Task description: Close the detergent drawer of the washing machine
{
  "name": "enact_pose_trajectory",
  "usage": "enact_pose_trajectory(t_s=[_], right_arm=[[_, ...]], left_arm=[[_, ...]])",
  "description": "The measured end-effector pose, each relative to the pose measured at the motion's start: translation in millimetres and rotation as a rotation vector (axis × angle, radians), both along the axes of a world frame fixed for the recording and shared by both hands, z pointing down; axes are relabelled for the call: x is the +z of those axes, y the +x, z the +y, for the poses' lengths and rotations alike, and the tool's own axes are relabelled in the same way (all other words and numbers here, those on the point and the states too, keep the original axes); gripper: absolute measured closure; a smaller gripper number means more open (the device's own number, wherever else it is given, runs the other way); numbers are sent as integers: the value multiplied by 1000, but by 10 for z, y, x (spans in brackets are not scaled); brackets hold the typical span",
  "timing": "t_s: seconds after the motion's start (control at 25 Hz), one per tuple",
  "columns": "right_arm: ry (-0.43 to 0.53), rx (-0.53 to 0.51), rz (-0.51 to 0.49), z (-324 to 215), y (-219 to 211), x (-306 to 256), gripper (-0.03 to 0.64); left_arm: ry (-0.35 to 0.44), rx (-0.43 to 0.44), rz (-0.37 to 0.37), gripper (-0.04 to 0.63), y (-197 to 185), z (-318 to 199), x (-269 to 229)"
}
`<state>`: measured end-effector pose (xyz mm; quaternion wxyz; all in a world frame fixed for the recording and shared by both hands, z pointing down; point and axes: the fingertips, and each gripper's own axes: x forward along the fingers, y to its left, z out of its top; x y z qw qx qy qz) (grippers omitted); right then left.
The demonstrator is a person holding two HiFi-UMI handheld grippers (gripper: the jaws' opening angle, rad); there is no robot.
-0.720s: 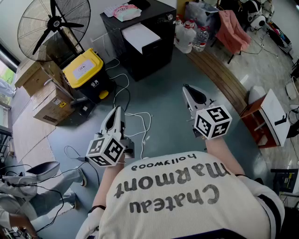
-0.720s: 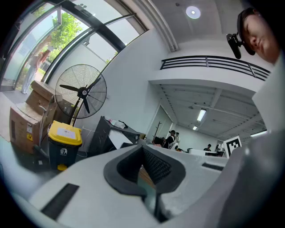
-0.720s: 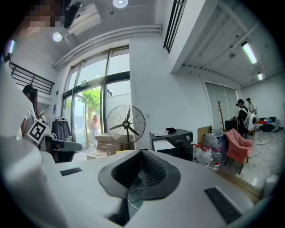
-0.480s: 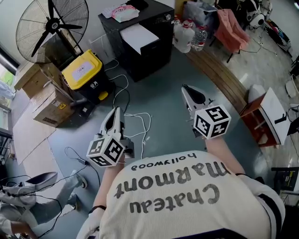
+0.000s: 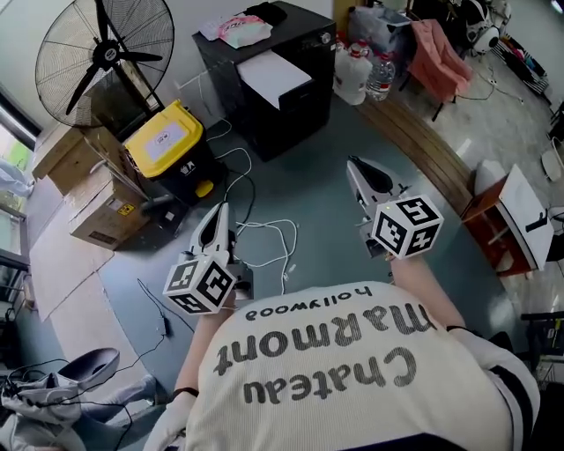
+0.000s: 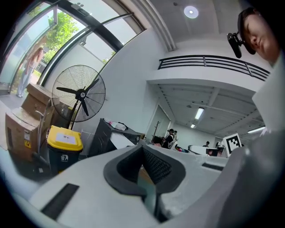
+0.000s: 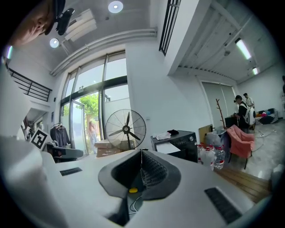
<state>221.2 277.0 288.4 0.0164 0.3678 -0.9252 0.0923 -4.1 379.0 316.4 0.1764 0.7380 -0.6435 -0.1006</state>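
Presently, the washing machine (image 5: 295, 123), a black box-shaped unit, stands at the far side of the grey floor (image 5: 317, 220), well apart from both grippers. Its detergent drawer (image 5: 275, 77) is white and flat-topped and juts out from the upper front of the dark casing, so it is not closed. Pink and white cloth items (image 5: 242, 26) lie on the machine's top behind the drawer. The left gripper (image 5: 218, 210) is held roughly level over the floor, jaws brought together with nothing between them. The right gripper (image 5: 355, 167) sits further forward, jaws likewise together and empty, pointing towards the machine. Neither gripper touches the drawer. A yellow-lidded bin (image 5: 167, 141) stands just left of the machine, a pedestal fan (image 5: 104, 55) behind the bin. A white cable (image 5: 264, 238) trails across the floor between bin and grippers.
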Motion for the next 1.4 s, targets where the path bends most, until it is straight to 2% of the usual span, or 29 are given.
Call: enact_pose_trajectory(t_s=[0.32,0.44,0.68,1.0,1.4], right_arm=[[-98,90,12,77,-297,331,586],[-138,89,32,98,-421,443,586],[-161,83,68,-10,-572,573,586],[-190,47,83,-498,-754,691,586],[-192,-18,99,-1401,-821,626,586]], left_arm=[[-5,50,1,588,-409,-9,91],[-24,45,24,588,-544,8,191],[-70,37,48,588,-673,-81,400],[-77,26,47,588,-742,-547,418],[-53,0,42,588,-685,-1452,272]])
